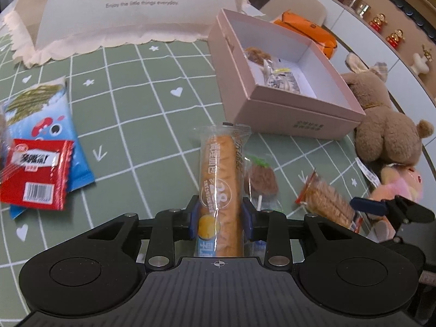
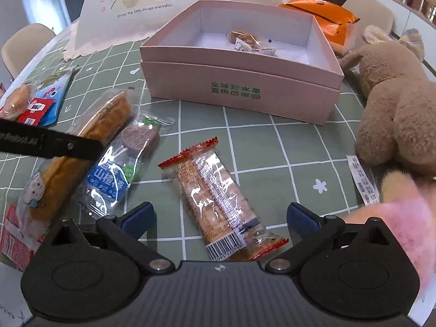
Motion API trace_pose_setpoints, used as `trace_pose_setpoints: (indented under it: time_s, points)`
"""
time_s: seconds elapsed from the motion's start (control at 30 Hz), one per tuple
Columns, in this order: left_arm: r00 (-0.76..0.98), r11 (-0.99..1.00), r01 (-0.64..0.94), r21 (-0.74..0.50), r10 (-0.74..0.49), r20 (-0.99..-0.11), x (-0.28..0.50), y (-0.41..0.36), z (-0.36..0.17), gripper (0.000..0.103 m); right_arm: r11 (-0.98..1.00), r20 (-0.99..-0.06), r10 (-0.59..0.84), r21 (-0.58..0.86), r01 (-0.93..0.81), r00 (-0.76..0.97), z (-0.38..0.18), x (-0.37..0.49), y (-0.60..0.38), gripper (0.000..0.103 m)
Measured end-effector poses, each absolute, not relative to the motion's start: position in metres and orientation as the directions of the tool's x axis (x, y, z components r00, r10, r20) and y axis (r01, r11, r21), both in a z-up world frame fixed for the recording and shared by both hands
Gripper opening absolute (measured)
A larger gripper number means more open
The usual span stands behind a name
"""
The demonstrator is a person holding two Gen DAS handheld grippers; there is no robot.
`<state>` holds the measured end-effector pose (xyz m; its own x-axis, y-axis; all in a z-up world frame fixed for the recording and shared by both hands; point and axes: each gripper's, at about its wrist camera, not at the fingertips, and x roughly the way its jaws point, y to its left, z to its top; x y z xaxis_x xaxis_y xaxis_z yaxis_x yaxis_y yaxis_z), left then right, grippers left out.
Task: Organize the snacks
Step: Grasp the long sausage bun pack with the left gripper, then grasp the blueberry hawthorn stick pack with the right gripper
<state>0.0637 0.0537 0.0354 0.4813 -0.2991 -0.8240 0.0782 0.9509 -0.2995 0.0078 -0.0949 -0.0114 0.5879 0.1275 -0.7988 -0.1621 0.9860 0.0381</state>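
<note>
My left gripper is shut on a long bread stick in a clear wrapper, its blue pads pressing both sides of the pack near its lower half. In the right wrist view one black finger of that gripper crosses the bread stick. My right gripper hangs open over a clear cracker packet with red ends, pads well apart from it. A hawthorn lollipop pack lies between bread and crackers. The open pink box stands behind, with a few small wrapped snacks inside.
A blue seaweed pack and a red packet lie at the left on the green checked tablecloth. A brown plush bear and a pink plush crowd the right. An orange bag and a printed food cover stand behind.
</note>
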Motion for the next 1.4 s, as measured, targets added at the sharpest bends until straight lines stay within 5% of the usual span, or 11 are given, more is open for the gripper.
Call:
trace_pose_setpoints:
  time_s: [0.2, 0.3, 0.37, 0.47, 0.73, 0.8, 0.87, 1.1, 1.4]
  points:
    - [0.462, 0.949, 0.074, -0.306, -0.304, -0.833, 0.064, 0.057, 0.036, 0.035, 0.980, -0.813, 0.142, 0.037, -0.193, 0.565, -0.010, 0.009, -0.096, 0.103]
    - [0.457, 0.954, 0.086, -0.288, -0.295, -0.839, 0.054, 0.064, 0.038, 0.034, 0.976, -0.811, 0.153, 0.035, -0.213, 0.565, -0.002, 0.008, -0.099, 0.079]
    - [0.452, 0.948, 0.081, -0.308, -0.311, -0.836, 0.050, 0.072, 0.038, 0.034, 0.974, -0.808, 0.155, 0.030, -0.223, 0.569, 0.003, 0.007, -0.100, 0.053]
    - [0.449, 0.937, 0.062, -0.345, -0.335, -0.829, 0.050, 0.078, 0.035, 0.034, 0.974, -0.808, 0.175, 0.057, -0.221, 0.562, 0.007, 0.007, -0.103, 0.039]
    - [0.478, 0.949, 0.078, -0.306, -0.305, -0.824, 0.067, 0.067, 0.035, 0.035, 0.972, -0.820, 0.181, 0.066, -0.224, 0.543, 0.009, 0.008, -0.099, 0.040]
    - [0.474, 0.950, 0.079, -0.302, -0.302, -0.827, 0.069, 0.066, 0.036, 0.035, 0.980, -0.795, 0.150, 0.042, -0.193, 0.587, 0.017, 0.007, -0.096, 0.046]
    - [0.472, 0.952, 0.075, -0.296, -0.295, -0.831, 0.069, 0.065, 0.036, 0.034, 0.986, -0.744, 0.123, 0.020, -0.163, 0.657, 0.029, 0.004, -0.093, 0.062]
    - [0.443, 0.965, 0.069, -0.251, -0.255, -0.859, 0.065, 0.059, 0.040, 0.034, 0.962, -0.740, 0.266, 0.166, -0.215, 0.618, 0.033, 0.032, -0.074, 0.062]
    - [0.441, 0.964, 0.020, -0.265, -0.246, -0.863, 0.057, 0.070, 0.039, 0.034, 0.958, -0.789, 0.254, 0.125, -0.258, 0.559, 0.006, 0.065, -0.039, 0.062]
